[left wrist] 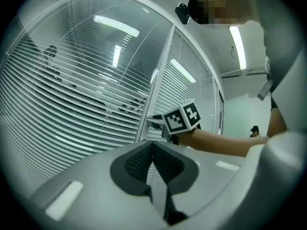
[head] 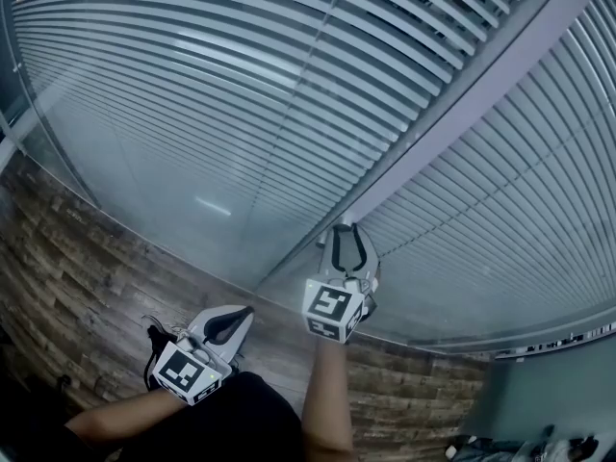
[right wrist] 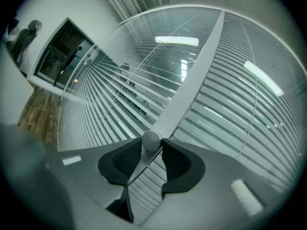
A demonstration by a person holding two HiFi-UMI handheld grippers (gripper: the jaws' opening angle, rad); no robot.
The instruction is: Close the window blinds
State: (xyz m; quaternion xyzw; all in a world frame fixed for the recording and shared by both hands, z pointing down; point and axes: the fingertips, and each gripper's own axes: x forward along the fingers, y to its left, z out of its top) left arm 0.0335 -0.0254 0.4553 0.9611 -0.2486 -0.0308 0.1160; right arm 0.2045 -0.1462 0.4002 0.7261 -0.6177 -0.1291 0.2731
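Grey slatted blinds (head: 241,85) hang behind glass on both sides of a grey upright frame post (head: 462,114). A small round knob (right wrist: 151,140) sticks out from that post. My right gripper (head: 345,229) points at the post and is shut on the knob, whose round head sits between the dark pads (right wrist: 175,162). In the left gripper view the right gripper (left wrist: 154,122) reaches the post with its marker cube behind it. My left gripper (head: 241,313) hangs lower and to the left, away from the glass, with its jaws shut on nothing (left wrist: 153,143).
Wood-pattern floor (head: 77,268) runs along the foot of the glass wall. A second pane of blinds (head: 500,210) stretches to the right of the post. Far down the room a person (left wrist: 254,130) stands. An open doorway (right wrist: 62,56) shows at the left.
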